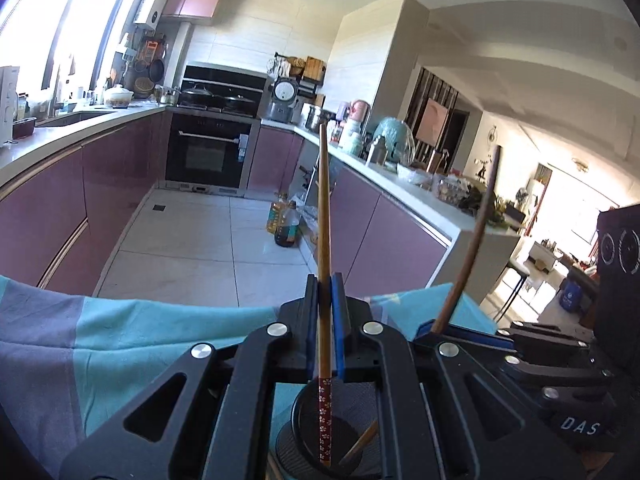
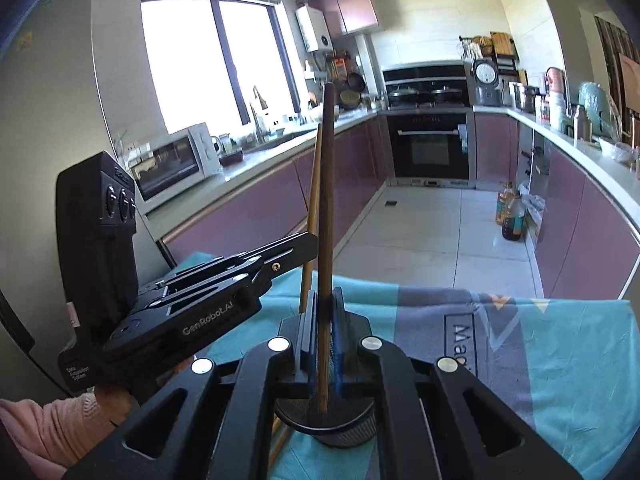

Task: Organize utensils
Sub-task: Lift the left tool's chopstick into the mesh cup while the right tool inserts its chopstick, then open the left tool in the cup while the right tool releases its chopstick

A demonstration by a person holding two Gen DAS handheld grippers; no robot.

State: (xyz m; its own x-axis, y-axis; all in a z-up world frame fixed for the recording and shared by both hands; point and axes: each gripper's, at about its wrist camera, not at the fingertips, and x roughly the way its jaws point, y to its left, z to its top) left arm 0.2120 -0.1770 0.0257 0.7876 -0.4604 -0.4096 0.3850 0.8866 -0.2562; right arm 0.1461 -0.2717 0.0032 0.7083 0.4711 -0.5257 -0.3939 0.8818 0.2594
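Note:
My left gripper (image 1: 325, 280) is shut on a light wooden chopstick (image 1: 323, 208) with a red flowered end, held upright with that end down inside a black mesh cup (image 1: 352, 408). My right gripper (image 2: 323, 294) is shut on a darker brown chopstick (image 2: 326, 200), also upright, its lower end over the same mesh cup (image 2: 332, 426). The right gripper (image 1: 436, 326) and its chopstick (image 1: 476, 240) show to the right in the left wrist view. The left gripper (image 2: 310, 246) and its chopstick (image 2: 312, 200) show on the left in the right wrist view. Another stick leans inside the cup (image 1: 360, 444).
A teal and grey cloth (image 2: 520, 340) covers the table under the cup. A loose stick lies on it by the cup (image 2: 280, 440). Beyond the table edge is the kitchen floor with oil bottles (image 1: 285, 220), purple cabinets and an oven (image 2: 430, 148).

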